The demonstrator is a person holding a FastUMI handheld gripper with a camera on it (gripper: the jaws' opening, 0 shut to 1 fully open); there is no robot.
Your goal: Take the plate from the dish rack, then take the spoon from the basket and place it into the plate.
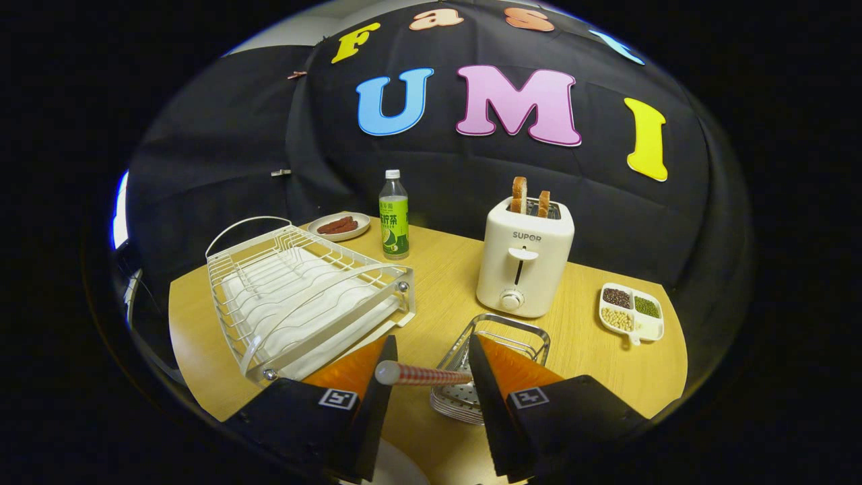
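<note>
Hiding behind gripper — spoon bowl

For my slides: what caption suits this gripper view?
Tongs gripping the spoon by its handle above the wire basket, beside the dish rack and toaster.
</note>
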